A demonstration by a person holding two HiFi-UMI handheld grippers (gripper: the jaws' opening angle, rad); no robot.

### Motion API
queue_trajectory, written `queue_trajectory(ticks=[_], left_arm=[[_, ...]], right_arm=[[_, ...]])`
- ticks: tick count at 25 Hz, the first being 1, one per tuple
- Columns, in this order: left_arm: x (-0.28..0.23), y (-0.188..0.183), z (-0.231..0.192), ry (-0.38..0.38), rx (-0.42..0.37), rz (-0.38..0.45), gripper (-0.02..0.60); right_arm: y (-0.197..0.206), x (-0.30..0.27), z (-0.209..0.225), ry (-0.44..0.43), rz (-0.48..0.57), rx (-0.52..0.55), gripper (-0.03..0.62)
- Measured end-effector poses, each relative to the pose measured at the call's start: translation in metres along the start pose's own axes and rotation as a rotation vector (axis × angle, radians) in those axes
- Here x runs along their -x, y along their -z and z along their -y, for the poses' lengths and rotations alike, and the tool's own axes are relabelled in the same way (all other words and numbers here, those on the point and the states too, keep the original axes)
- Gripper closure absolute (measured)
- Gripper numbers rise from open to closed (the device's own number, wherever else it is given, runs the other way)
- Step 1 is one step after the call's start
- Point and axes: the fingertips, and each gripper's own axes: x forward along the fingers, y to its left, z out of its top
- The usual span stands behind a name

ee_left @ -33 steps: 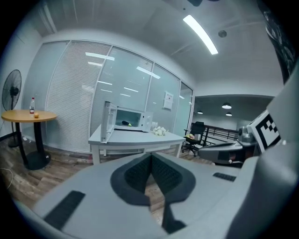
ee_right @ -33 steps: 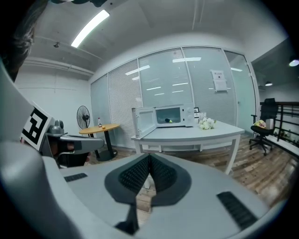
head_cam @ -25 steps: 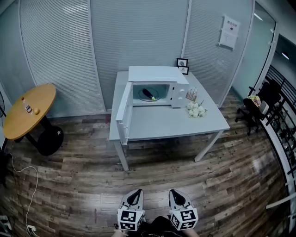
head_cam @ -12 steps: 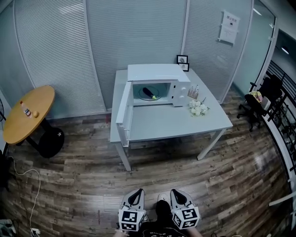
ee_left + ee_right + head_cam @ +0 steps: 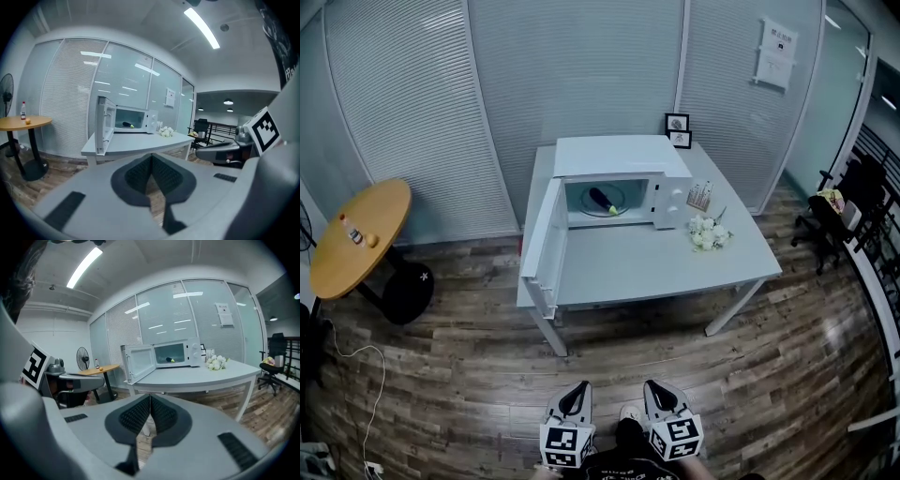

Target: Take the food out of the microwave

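Note:
A white microwave point(image 5: 623, 173) stands on the grey table point(image 5: 656, 262) with its door point(image 5: 542, 246) swung wide open to the left. Inside lies the food point(image 5: 602, 198), a dark long piece with a yellow-green end, on a plate; it also shows in the left gripper view point(image 5: 127, 125) and the right gripper view point(image 5: 170, 360). Both grippers are held low near the person's body, well short of the table. The left gripper point(image 5: 573, 405) is shut with nothing in it point(image 5: 151, 161). The right gripper point(image 5: 659, 403) is shut and empty too point(image 5: 149, 404).
White flowers point(image 5: 709, 233) and a small holder point(image 5: 700, 195) sit right of the microwave, two framed pictures point(image 5: 678, 129) behind it. A round wooden table point(image 5: 358, 234) with a bottle stands at left, office chairs point(image 5: 834, 206) at right. Wooden floor lies between me and the table.
The view has drawn closer to the table; the microwave and table look slightly larger and lower. Both grippers stay shut and side by side.

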Motion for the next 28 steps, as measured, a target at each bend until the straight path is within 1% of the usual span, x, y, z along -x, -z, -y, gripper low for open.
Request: queue_trajectory(ticks=[7,12,19,23,28], left_arm=[[-0.043,-0.018,-0.002,-0.049,0.005,0.004,0.574],[-0.069,-0.021,-0.003,-0.09,0.004,-0.01,0.574],[-0.11,-0.03,0.014,-0.116,0.03,-0.01,0.574],[-0.126,-0.031,0.025,-0.123,0.032,-0.011,0.574],[-0.137,-0.033,0.031,-0.125,0.026,-0.02,0.574]], right_arm=[[-0.021,-0.038,0.035,-0.056,-0.006,0.025,0.589],[-0.031,-0.058,0.052,-0.103,-0.004,0.043,0.589],[-0.041,-0.076,0.092,-0.143,-0.01,0.057,0.589],[-0.045,-0.083,0.113,-0.15,-0.01,0.058,0.589],[-0.041,-0.084,0.123,-0.157,-0.018,0.042,0.589]])
